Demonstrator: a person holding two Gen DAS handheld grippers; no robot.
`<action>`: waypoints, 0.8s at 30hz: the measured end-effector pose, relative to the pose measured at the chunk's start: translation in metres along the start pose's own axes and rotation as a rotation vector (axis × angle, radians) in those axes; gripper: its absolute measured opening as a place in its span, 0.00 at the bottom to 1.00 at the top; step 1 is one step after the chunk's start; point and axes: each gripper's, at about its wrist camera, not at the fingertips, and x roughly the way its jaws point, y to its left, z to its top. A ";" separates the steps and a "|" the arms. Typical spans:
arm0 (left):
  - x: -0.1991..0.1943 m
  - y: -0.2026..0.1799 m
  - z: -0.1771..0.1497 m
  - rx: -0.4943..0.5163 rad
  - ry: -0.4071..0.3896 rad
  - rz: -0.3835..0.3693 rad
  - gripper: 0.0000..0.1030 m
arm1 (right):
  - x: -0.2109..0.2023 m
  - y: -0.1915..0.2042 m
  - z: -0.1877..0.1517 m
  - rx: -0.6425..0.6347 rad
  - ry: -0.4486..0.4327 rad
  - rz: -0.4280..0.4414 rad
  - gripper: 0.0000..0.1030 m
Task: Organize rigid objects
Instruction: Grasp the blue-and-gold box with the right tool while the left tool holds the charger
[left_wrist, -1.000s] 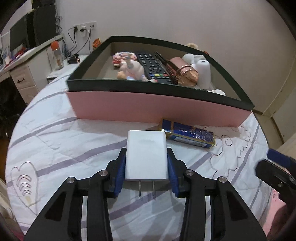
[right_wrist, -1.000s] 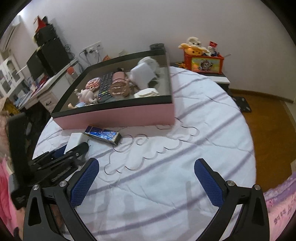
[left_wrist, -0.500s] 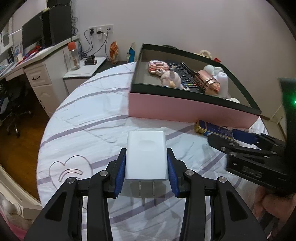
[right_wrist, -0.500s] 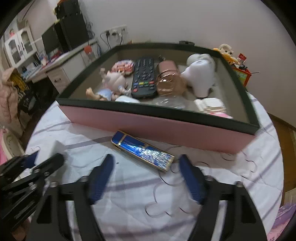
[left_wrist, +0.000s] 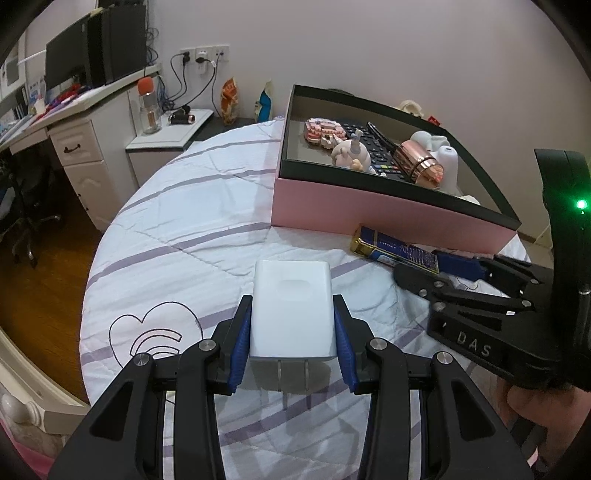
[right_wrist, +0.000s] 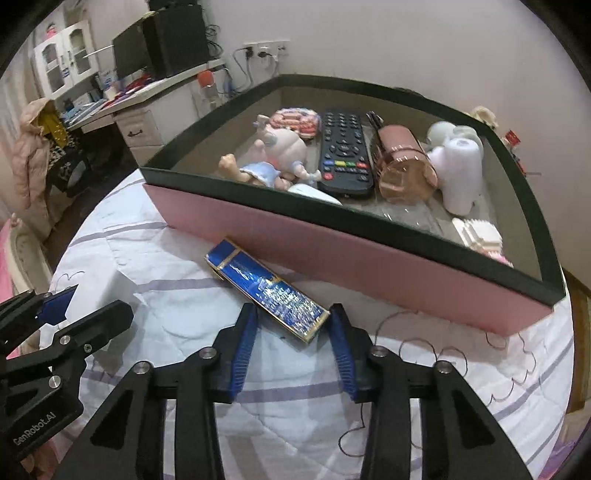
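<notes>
My left gripper (left_wrist: 291, 332) is shut on a white charger plug (left_wrist: 291, 310), prongs toward the camera, held above the bed. A blue and gold flat case (right_wrist: 266, 290) lies on the bedspread against the pink box (right_wrist: 332, 254); it also shows in the left wrist view (left_wrist: 393, 249). My right gripper (right_wrist: 291, 328) is open, its blue pads (right_wrist: 245, 343) on either side of the case's near end, not closed on it. The right gripper also shows in the left wrist view (left_wrist: 439, 267). The box holds a remote (right_wrist: 343, 151), a doll (right_wrist: 280, 155) and several other items.
The box has a dark rim (left_wrist: 388, 182) and stands at the bed's far side. A white desk with drawers (left_wrist: 81, 147) and a nightstand (left_wrist: 166, 136) stand left of the bed. The left gripper shows at the lower left of the right wrist view (right_wrist: 55, 321).
My right gripper has moved down and forward to the blue case and narrowed around its near end. My left gripper has kept hold of the charger and swung left, away from the box.
</notes>
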 end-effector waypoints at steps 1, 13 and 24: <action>0.000 0.000 0.000 0.002 0.000 0.002 0.40 | 0.001 0.000 0.000 -0.006 -0.002 0.008 0.70; 0.001 -0.002 0.000 0.005 0.000 0.013 0.40 | 0.010 0.019 0.013 -0.133 0.027 0.146 0.31; -0.003 0.002 0.003 0.000 -0.002 0.032 0.40 | 0.021 0.039 0.022 -0.175 0.021 0.200 0.29</action>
